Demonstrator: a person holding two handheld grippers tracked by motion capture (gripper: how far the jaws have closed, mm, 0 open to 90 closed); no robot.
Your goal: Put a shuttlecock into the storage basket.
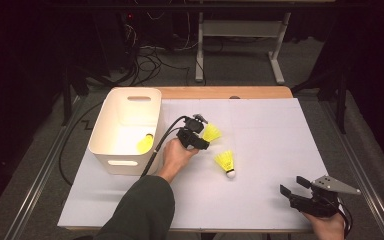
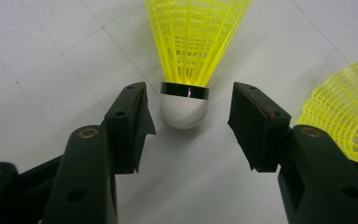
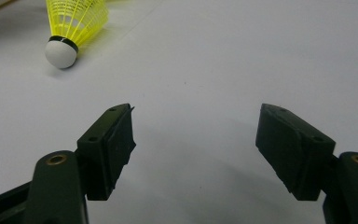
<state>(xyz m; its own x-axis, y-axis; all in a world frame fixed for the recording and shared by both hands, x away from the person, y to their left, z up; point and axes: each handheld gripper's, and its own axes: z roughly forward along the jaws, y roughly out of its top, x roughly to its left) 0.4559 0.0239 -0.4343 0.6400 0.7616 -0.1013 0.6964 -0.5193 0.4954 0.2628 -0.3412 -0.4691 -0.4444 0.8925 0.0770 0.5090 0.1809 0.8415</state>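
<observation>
Three yellow shuttlecocks are counted: one in the white bin (image 1: 125,125), two on the table (image 1: 260,150). The nearer shuttlecock (image 2: 186,70) is flanked, untouched, by the open left hand-held gripper (image 2: 191,121); the right hand-held gripper (image 3: 196,140) is held apart.

Yellow shuttlecock (image 2: 186,79) flat betw. open jaws

Right gripper (image 3: 196,140) low over the white table surface (image 3: 242,60), its two black jaws standing wide apart with bare surface between them. One yellow shuttlecock (image 3: 72,25) lies ahead toward the upper left, well apart from the jaws, its white cork end (image 3: 61,53) pointing back toward the camera.
</observation>
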